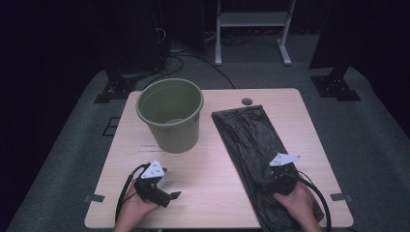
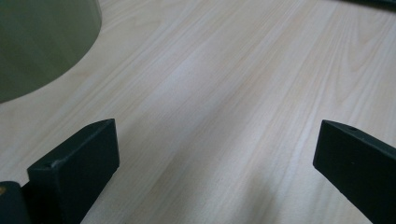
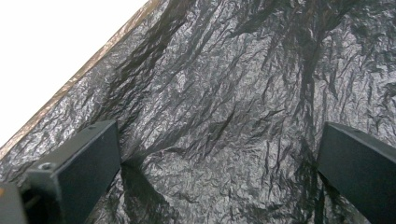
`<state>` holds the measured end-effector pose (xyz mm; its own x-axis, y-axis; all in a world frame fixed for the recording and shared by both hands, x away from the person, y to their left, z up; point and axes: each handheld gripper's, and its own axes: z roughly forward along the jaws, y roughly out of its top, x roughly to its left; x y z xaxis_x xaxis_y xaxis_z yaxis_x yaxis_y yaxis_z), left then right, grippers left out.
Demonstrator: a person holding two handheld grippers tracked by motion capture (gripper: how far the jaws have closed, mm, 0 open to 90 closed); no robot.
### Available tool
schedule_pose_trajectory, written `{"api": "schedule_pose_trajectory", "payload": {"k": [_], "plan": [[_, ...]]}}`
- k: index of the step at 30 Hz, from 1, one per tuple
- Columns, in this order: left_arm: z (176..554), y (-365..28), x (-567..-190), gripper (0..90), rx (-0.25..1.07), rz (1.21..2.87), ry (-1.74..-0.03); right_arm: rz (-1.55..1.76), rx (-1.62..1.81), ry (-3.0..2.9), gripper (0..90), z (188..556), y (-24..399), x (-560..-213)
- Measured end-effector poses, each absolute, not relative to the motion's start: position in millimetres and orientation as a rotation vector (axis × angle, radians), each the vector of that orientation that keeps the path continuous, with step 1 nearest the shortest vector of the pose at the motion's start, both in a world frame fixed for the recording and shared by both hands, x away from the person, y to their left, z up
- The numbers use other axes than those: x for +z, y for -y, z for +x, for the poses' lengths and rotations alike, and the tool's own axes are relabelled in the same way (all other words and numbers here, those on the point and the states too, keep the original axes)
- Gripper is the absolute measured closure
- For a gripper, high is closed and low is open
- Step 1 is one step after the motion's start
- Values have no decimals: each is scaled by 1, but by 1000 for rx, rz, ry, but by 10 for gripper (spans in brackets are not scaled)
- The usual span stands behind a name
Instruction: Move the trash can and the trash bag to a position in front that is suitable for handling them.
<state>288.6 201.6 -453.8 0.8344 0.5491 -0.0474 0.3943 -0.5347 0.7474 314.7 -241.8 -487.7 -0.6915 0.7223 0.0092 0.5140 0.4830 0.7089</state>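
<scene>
A green plastic bin (image 1: 171, 114) stands upright on the left half of the wooden table (image 1: 208, 193); its side (image 2: 42, 42) fills the top left of the left gripper view. A black garbage bag (image 1: 251, 145) lies flat along the table's right half, running to the front edge. My left gripper (image 1: 167, 195) rests low over bare wood in front of the bin, jaws wide apart with nothing between them (image 2: 215, 154). My right gripper (image 1: 275, 176) hovers just over the bag's near part, jaws spread wide above the crinkled plastic (image 3: 219, 154), the left jaw touching a fold.
A small round dark spot (image 1: 247, 101) marks the table's far edge beside the bag. Beyond the table stand a white frame (image 1: 254, 29), black stands (image 1: 336, 82) and cables on grey carpet. Bare wood lies between bin and bag.
</scene>
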Motion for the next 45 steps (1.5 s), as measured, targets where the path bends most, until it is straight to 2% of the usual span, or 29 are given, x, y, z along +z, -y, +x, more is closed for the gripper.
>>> {"api": "schedule_pose_trajectory", "payload": {"k": [6, 19, 45], "plan": [[289, -205, -438, 0, 220, 2169, -702, 1048, 1021, -2442, 0, 315, 242, -488], [295, -218, -394, 0, 283, 2102, -710, 1047, 1022, -2442, 0, 315, 242, -488], [316, -235, -314, 0, 373, 2081, -734, 1049, 1022, -2442, 0, 315, 242, -488]]}}
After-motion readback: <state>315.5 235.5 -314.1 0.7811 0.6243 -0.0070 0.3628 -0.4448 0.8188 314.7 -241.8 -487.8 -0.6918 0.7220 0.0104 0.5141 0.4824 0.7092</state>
